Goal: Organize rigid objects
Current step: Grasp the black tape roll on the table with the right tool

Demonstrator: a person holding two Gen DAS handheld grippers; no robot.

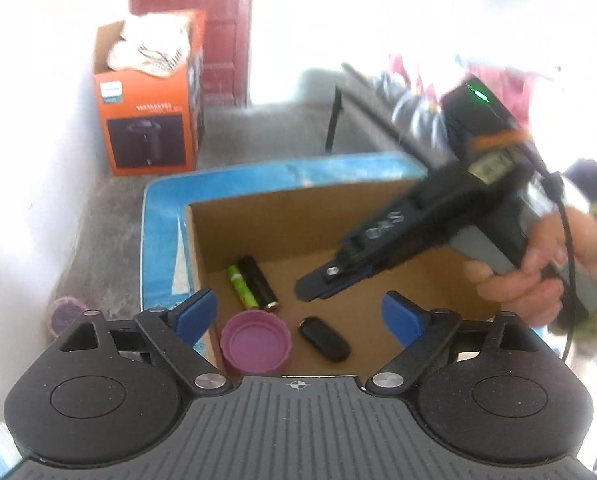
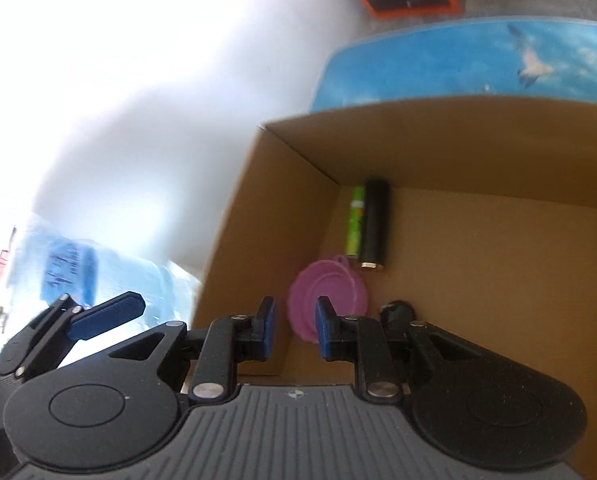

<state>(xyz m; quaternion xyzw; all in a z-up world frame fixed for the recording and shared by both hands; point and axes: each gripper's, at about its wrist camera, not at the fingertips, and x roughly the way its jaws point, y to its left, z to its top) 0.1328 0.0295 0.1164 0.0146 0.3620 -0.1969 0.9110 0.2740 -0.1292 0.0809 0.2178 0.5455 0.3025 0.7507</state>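
Both wrist views angled down, close over cardboard box (image 1: 298, 216); share its floor.

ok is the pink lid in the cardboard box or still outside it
In the box. The pink lid lies open side up on the cardboard box floor, near the green battery and black battery.

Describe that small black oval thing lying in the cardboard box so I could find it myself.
Start at the open brown cardboard box standing on the blue sky-print surface. On its floor lie a round pink plastic lid, a green battery and a longer black battery. The small black oval piece lies just right of the lid: flat and rounded like a pebble, not a cylinder.
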